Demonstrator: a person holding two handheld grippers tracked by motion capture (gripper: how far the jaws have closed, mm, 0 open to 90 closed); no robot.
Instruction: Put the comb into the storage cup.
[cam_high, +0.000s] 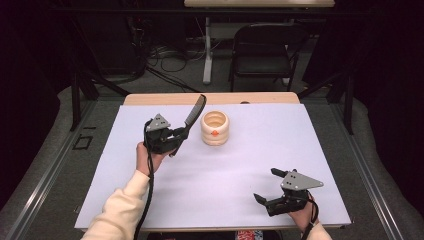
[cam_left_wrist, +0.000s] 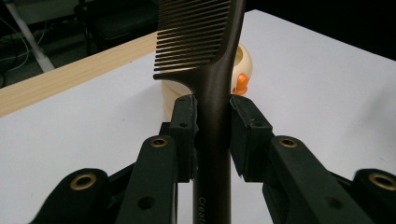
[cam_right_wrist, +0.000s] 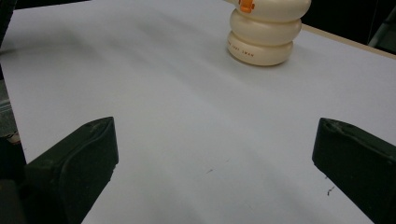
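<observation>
Comb (cam_high: 194, 112) in hand, we hold it by its handle in our left gripper (cam_high: 176, 136), whose jaws press on the handle from both sides, seemingly so the toothed end stays free to go into the cream ribbed holder (cam_high: 215, 128) just beside it. Its long axis slants up and away from us, teeth at the far, raised end, above the white table cover (cam_high: 150, 190) and left of the holder. Our right gripper (cam_high: 266, 185) rests near the table's front edge, well apart, jaws spread wide and holding nothing, probably waiting its turn.
</observation>
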